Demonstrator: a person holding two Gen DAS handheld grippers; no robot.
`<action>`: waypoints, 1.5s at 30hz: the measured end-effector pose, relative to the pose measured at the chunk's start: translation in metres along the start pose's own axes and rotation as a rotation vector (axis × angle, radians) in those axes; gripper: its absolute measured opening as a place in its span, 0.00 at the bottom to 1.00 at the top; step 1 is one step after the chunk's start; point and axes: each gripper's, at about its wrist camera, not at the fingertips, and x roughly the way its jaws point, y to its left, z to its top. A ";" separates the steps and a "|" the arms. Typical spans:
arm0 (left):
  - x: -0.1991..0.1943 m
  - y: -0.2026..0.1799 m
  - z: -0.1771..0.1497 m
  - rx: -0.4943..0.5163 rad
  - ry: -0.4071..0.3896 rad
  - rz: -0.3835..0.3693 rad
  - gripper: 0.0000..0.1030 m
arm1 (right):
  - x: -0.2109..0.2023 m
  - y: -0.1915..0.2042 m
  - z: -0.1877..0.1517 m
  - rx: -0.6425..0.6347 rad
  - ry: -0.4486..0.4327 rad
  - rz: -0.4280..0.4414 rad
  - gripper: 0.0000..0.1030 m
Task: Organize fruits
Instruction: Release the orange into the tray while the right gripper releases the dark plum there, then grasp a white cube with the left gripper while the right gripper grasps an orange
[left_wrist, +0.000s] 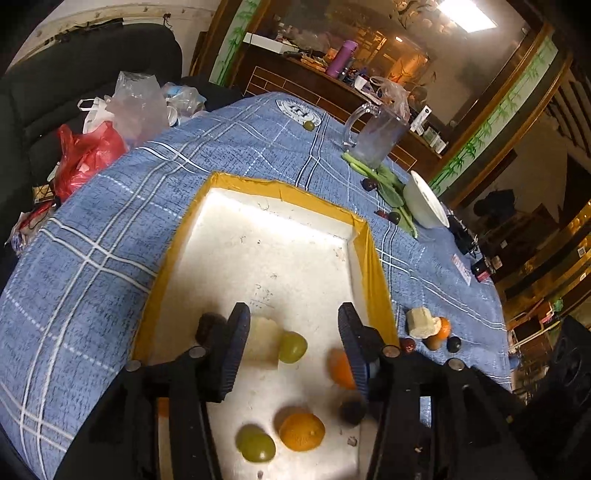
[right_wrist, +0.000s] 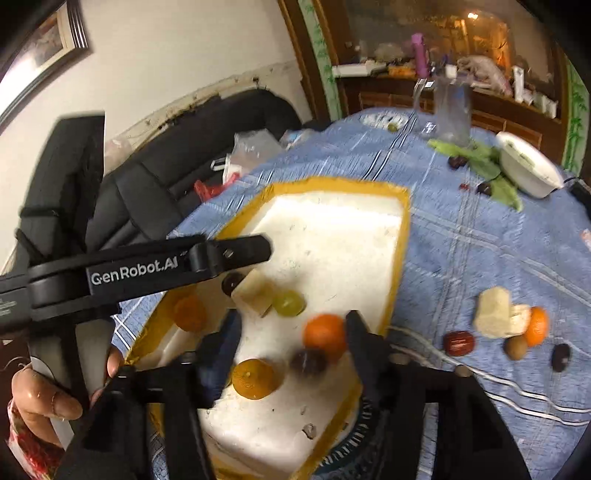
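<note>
A white foam tray (left_wrist: 280, 236) with a yellow taped rim lies on the blue checked cloth; it also shows in the right wrist view (right_wrist: 332, 229). In it lie oranges (left_wrist: 302, 431), green grapes (left_wrist: 292, 346), a pale chunk (left_wrist: 263, 341) and dark fruits (left_wrist: 352, 408). My left gripper (left_wrist: 293, 345) is open and empty above the tray. My right gripper (right_wrist: 291, 332) is open above the tray, with an orange (right_wrist: 324, 334) and a dark fruit (right_wrist: 308, 362) between its fingers, not gripped. The left gripper's arm (right_wrist: 147, 271) crosses the right wrist view.
Loose fruit lies on the cloth right of the tray: a pale chunk (right_wrist: 493, 312), an orange (right_wrist: 537, 326), a red date (right_wrist: 458, 342), a brown fruit (right_wrist: 516, 347), a dark fruit (right_wrist: 560, 356). A white bowl (left_wrist: 424, 201), greens (left_wrist: 388, 184), a glass jug (left_wrist: 376, 133) stand farther off. Plastic bags (left_wrist: 88, 151) lie left.
</note>
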 end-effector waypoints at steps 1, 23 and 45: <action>-0.006 -0.002 -0.001 0.001 -0.007 -0.004 0.53 | -0.009 -0.002 0.001 -0.002 -0.016 -0.009 0.63; -0.006 -0.143 -0.069 0.236 0.070 -0.134 0.75 | -0.143 -0.184 -0.074 0.362 -0.124 -0.262 0.72; 0.136 -0.168 -0.015 0.174 0.293 -0.149 0.49 | -0.017 -0.190 -0.032 0.150 0.016 -0.112 0.56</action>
